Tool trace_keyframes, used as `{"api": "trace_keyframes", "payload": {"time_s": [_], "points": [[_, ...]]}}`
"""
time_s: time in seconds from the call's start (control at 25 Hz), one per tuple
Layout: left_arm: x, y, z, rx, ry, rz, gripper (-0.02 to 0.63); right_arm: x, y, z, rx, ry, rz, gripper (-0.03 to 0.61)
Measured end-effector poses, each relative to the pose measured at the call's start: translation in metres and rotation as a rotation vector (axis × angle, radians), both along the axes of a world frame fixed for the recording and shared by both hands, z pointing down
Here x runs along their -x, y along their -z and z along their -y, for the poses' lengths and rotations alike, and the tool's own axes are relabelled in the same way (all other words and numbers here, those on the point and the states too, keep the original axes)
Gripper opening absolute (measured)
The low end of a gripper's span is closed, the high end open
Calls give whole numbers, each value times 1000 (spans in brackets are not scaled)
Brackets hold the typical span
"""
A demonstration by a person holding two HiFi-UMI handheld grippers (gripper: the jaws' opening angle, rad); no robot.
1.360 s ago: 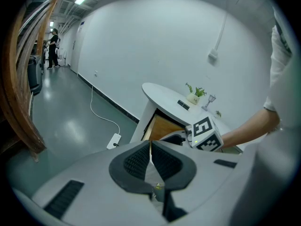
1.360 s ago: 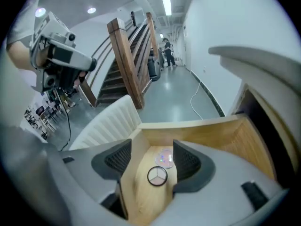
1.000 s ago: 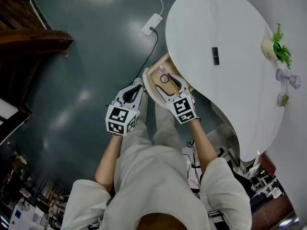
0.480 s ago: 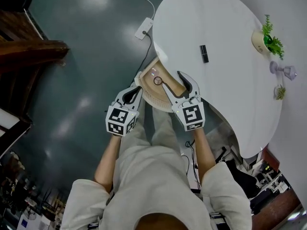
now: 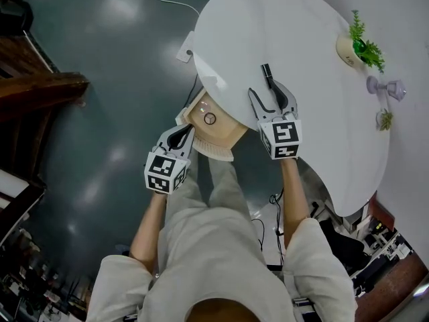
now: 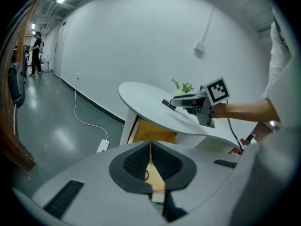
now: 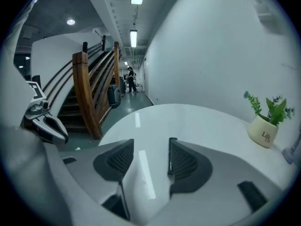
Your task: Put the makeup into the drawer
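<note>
A slim black makeup stick (image 5: 267, 74) lies on the white table (image 5: 315, 32). My right gripper (image 5: 269, 91) hovers over the table with the stick's near end between its fingertips. In the right gripper view the stick (image 7: 172, 154) lies along the inner edge of the right pad, with a wide gap to the left pad; the jaws are closing. Under the table edge the wooden drawer (image 5: 224, 129) stands pulled out, with a small round item (image 5: 210, 118) inside. My left gripper (image 5: 179, 134) is shut and empty, just left of the drawer front.
A potted plant (image 5: 358, 45), a small glass piece (image 5: 383, 86) and a tiny plant (image 5: 384, 119) stand along the table's far side. A power strip (image 5: 184, 52) with its cable lies on the floor. A wooden staircase (image 7: 94, 88) rises to the left.
My right gripper has left the open drawer and swung up over the tabletop to the black stick. The left gripper has stayed beside the drawer front.
</note>
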State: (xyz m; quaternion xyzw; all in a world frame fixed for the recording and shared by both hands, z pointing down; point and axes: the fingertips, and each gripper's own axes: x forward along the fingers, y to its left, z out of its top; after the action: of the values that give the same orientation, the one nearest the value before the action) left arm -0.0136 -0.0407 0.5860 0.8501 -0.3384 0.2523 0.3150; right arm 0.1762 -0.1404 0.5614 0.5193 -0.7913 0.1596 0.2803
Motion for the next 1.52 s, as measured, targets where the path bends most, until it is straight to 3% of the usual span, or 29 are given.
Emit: {"api": "trace_keyframes", "payload": {"time_s": [0.4, 0.56, 0.92, 1.12, 1.52], "points": [[-3, -4, -1, 13, 3, 5, 17, -29, -35, 18, 142, -13, -72, 195], [1, -6, -1, 13, 7, 9, 17, -31, -39, 18, 179, -15, -79, 122], [6, -6, -6, 6, 18, 12, 18, -21, -34, 6, 153, 10, -74, 97], [14, -7, -12, 9, 32, 12, 17, 7, -24, -8, 116, 33, -24, 97], [25, -10, -21, 16, 56, 9, 17, 94, 1, -50, 70, 171, 78, 96]]}}
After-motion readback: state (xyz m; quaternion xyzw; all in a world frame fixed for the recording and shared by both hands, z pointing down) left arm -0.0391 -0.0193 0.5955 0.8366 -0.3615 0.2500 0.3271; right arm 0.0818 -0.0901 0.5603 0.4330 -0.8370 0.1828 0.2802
